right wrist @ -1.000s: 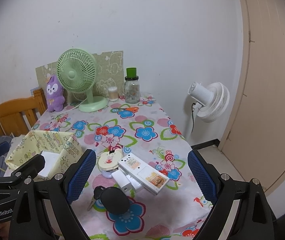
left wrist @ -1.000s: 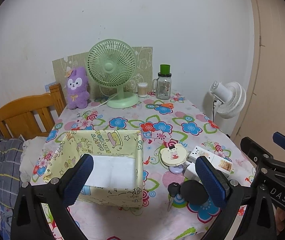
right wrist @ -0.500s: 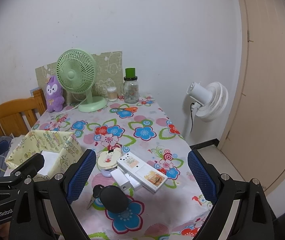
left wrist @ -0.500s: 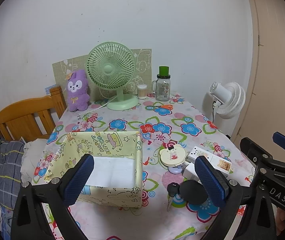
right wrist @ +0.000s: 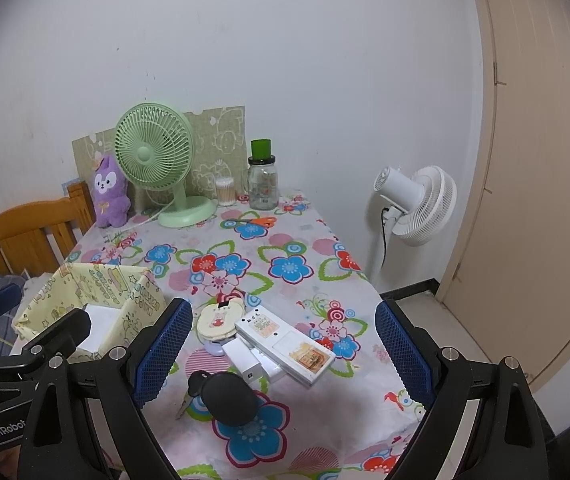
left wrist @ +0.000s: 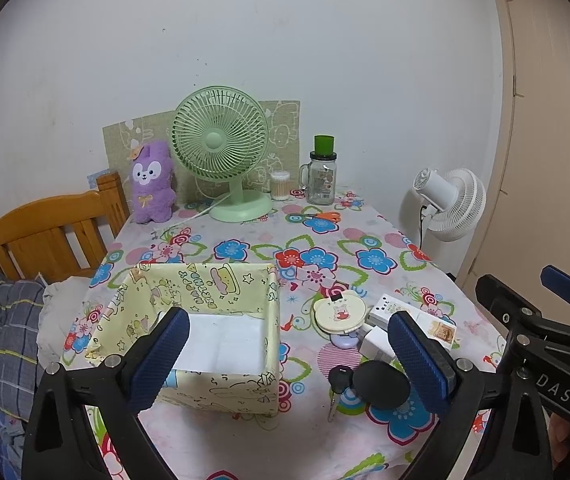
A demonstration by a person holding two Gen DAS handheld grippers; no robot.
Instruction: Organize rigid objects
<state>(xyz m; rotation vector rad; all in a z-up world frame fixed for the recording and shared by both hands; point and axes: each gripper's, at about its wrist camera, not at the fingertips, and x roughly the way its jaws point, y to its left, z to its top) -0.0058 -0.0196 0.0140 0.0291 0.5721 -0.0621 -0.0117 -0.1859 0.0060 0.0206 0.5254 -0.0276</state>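
Note:
A yellow cartoon-print box [left wrist: 221,284] [right wrist: 97,284] stands open on the flowered table, white inside. Right of it lies a cluster: a bear-shaped compact [left wrist: 339,312] [right wrist: 219,318], a white remote-like bar [right wrist: 285,344] [left wrist: 441,330], a white charger [right wrist: 243,358], a black round tag with a key [left wrist: 381,384] [right wrist: 227,398]. My left gripper [left wrist: 285,360] is open, held over the table's near edge in front of the box. My right gripper [right wrist: 283,354] is open, above the cluster.
At the table's back stand a green desk fan [left wrist: 221,148], a purple plush [left wrist: 152,182], a glass jar with green lid [left wrist: 321,176], a cotton-swab pot [left wrist: 280,186] and orange scissors [left wrist: 319,216]. A wooden chair [left wrist: 45,232] is left, a white floor fan [left wrist: 449,200] right.
Both grippers have drawn back and up slightly, so the table sits a bit farther away. Nothing on the table has moved.

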